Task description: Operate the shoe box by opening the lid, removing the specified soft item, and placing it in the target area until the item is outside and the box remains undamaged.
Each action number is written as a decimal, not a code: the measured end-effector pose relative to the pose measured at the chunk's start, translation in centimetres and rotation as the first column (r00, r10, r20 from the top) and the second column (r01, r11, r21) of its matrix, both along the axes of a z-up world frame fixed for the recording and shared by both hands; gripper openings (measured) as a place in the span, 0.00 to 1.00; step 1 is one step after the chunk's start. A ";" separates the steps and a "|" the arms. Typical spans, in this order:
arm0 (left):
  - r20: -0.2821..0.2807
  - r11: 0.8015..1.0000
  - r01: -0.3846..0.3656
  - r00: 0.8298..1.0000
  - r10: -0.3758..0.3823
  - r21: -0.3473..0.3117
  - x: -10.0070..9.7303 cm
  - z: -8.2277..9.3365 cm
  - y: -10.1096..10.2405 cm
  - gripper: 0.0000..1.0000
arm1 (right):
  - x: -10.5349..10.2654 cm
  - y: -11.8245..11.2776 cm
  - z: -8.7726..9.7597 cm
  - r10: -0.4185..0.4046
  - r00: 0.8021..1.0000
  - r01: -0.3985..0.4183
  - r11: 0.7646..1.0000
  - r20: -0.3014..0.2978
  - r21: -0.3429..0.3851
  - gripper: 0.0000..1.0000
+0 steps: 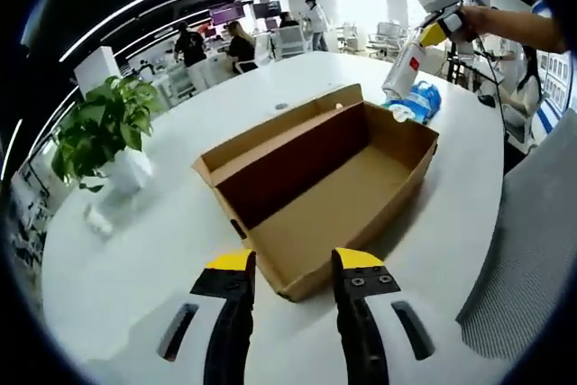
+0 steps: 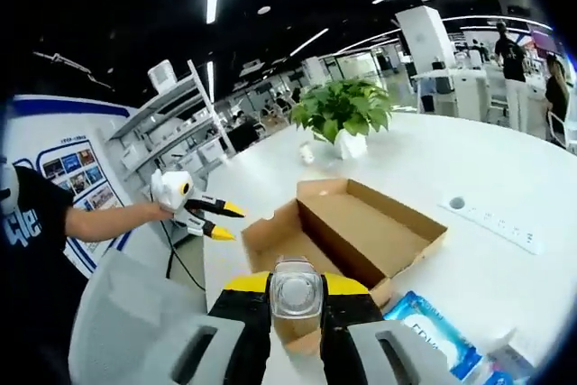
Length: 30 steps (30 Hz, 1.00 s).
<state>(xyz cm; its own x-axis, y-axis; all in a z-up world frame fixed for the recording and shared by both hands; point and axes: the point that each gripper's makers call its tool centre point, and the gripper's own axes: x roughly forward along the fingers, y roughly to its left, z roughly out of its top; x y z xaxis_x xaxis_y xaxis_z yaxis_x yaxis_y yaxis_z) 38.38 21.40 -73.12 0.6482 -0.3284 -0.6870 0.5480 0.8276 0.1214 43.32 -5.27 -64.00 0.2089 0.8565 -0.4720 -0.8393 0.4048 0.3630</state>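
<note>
Now my right claw [image 2: 296, 299], clamped on a clear plastic bottle [image 2: 295, 293], hangs above the white table [image 2: 469, 169], the open brown cardboard shoe box [image 2: 361, 232] at twelve o'clock; my left claw [image 1: 293, 270] gapes empty.

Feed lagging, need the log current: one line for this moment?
open brown cardboard shoe box: looks empty | left hand-held gripper: open, empty | right hand-held gripper: shut on clear plastic bottle | blue soft pack: on white table

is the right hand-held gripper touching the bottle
Touching. In the right gripper view the right hand-held gripper has its jaws closed against both sides of the clear bottle.
</note>
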 end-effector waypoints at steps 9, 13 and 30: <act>-0.063 0.989 -0.140 0.989 0.137 -0.044 0.1 -1.5 1.7 0.26 | 1.7 -2.7 0.9 0.048 0.996 -0.040 0.994 0.077 -0.106 0.16; -0.094 0.980 -0.187 0.979 0.181 -0.068 0.1 -2.1 1.9 0.21 | 2.4 -4.1 1.1 0.081 0.990 -0.061 0.985 0.117 -0.163 0.16; -0.152 0.933 -0.337 0.936 0.318 -0.128 1.0 -3.6 2.5 0.05 | 6.5 -9.1 -0.2 0.251 0.941 -0.142 0.903 0.229 -0.406 0.16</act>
<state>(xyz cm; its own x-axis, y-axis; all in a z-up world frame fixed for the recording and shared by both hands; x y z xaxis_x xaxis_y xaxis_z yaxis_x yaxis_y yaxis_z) 39.34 23.88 -76.69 0.6478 -0.2181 -0.7299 0.2459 0.9667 -0.0706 49.86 -14.34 -64.22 0.2202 0.6604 -0.7179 -0.9589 0.2814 -0.0353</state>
